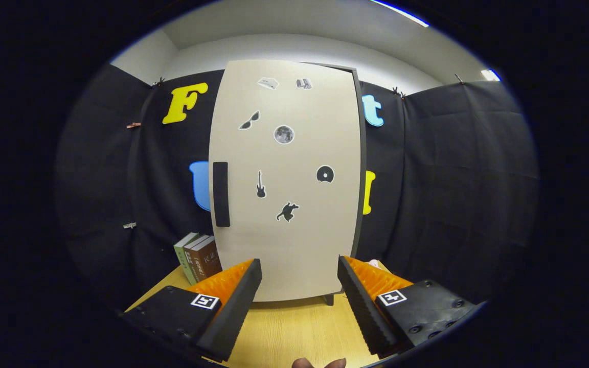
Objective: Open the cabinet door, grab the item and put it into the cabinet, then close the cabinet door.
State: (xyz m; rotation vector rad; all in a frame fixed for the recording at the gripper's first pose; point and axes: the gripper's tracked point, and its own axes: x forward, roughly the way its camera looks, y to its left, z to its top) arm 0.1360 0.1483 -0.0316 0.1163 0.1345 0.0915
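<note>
Tongs [299, 286] spread wide, holding nothing, facing shut cabinet door [284, 179] — handle [221, 194] beyond left finger. Books [198, 258] beside cabinet, likely the item. Risk — slipping off that flat handle, nudging cabinet.

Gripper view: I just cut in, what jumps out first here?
The beige cabinet door stands shut straight ahead beyond the fingers, dotted with small dark stickers, its black handle on the left edge. The gripper is open with nothing between the fingers, over the wooden table. A few upright books stand left of the cabinet's foot.
</note>
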